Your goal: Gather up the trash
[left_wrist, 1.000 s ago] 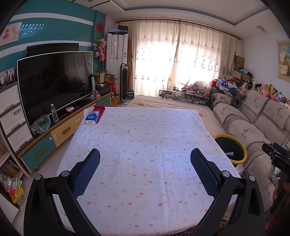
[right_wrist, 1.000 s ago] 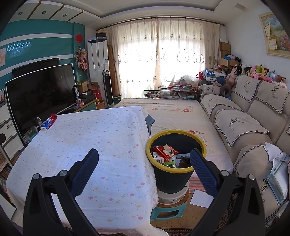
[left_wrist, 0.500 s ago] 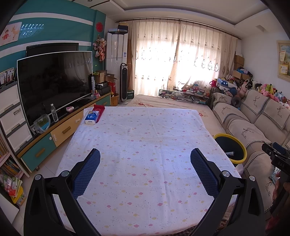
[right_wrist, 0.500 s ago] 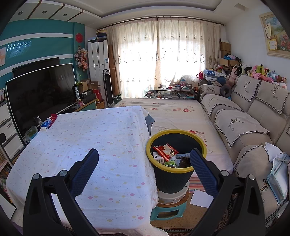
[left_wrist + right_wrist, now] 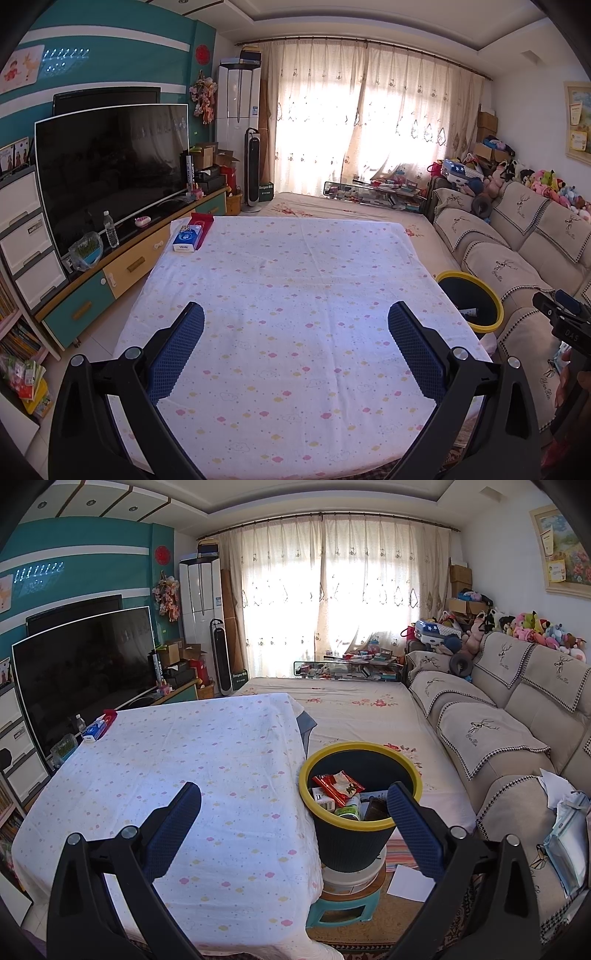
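- Nothing has shifted across the last second: both views match the earlier ones, and both grippers hang motionless with nothing between their fingers.
- Left gripper [image 5: 295,332] has its fingers spread wide over the counter [image 5: 295,266], whose cloth shows no loose litter; only a blue tissue box [image 5: 187,239] on a red tray [image 5: 203,225] sits far off at 11 o'clock.
- The yellow-rimmed trash bin [image 5: 471,301] stands just off the counter's edge at 2 o'clock from these fingers.
- Right gripper [image 5: 294,805] is likewise spread and empty; the trash bin [image 5: 360,834] lies at 3 o'clock, its rim partly behind the right finger.
- A red wrapper [image 5: 338,784] and other packets [image 5: 325,801] already lie inside, so collecting looks finished or paused.
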Action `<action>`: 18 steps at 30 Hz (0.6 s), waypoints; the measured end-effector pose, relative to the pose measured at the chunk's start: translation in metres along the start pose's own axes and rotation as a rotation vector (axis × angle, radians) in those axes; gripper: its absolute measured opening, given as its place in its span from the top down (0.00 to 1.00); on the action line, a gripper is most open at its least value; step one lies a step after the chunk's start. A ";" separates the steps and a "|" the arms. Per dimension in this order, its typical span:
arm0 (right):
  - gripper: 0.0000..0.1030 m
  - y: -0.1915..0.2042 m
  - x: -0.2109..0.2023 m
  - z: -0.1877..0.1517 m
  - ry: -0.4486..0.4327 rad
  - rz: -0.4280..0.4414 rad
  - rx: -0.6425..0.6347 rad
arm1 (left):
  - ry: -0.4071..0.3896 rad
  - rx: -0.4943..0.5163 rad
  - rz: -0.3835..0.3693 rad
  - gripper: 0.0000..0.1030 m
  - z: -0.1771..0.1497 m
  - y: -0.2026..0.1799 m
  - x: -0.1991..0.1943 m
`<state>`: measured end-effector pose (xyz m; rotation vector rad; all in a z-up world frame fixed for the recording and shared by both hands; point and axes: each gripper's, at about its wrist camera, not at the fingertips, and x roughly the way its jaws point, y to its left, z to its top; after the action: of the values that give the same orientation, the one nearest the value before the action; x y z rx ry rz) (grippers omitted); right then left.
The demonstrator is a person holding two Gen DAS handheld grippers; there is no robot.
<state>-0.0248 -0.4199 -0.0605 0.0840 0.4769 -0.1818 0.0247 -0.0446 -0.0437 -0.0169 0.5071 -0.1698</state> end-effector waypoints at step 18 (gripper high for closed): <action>0.07 0.045 0.069 0.025 0.094 0.132 -0.063 | 0.089 -0.011 0.010 0.05 0.022 0.023 0.077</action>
<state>0.0552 -0.3895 -0.0690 0.0620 0.5686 -0.0333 0.1053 -0.0349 -0.0634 -0.0171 0.5965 -0.1583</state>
